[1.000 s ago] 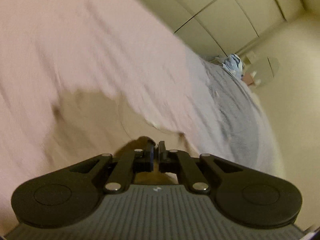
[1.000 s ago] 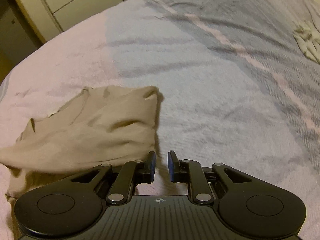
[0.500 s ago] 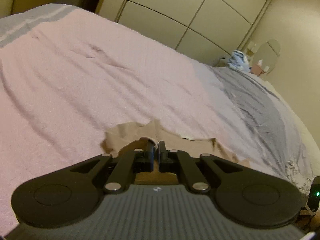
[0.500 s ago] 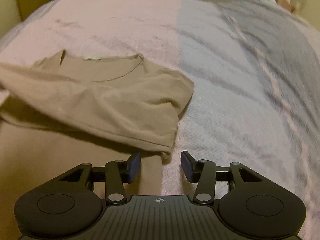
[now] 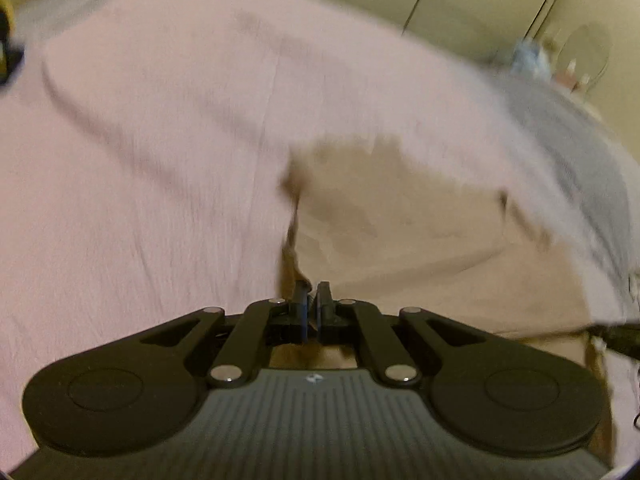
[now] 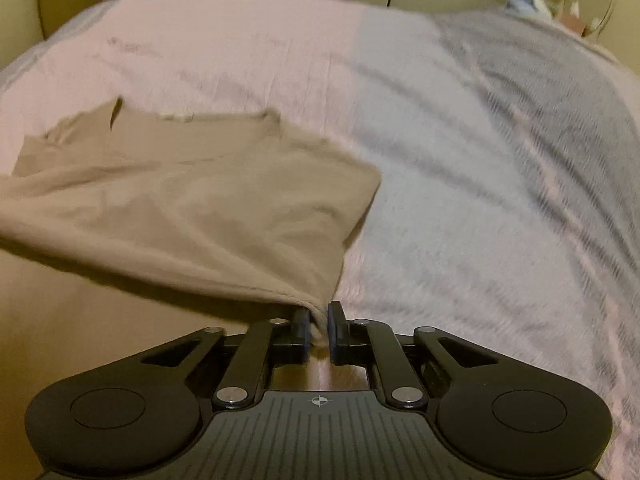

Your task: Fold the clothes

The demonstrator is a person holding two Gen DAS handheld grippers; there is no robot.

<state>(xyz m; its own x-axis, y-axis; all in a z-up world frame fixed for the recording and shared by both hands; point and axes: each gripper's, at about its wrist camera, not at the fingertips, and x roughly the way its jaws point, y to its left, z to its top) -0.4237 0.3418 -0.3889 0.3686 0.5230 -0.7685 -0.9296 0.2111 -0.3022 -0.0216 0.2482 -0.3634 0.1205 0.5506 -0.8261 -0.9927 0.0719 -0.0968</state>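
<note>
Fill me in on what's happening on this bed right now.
A person holding a gripper in each hand is folding a tan T-shirt that lies on a bed with a pink and grey bedspread. The right gripper is shut on a corner of the shirt's edge, with the cloth rising into its jaws. The left gripper is shut too, apparently on another edge of the shirt, though that view is blurred. The shirt is partly lifted and not yet neatly folded.

A plain tan cotton T-shirt [image 6: 192, 200] lies on a woven bedspread [image 6: 460, 160] banded pale pink and grey, with thin pink stripes. Black claw [image 6: 318, 326] with blue pads.
</note>
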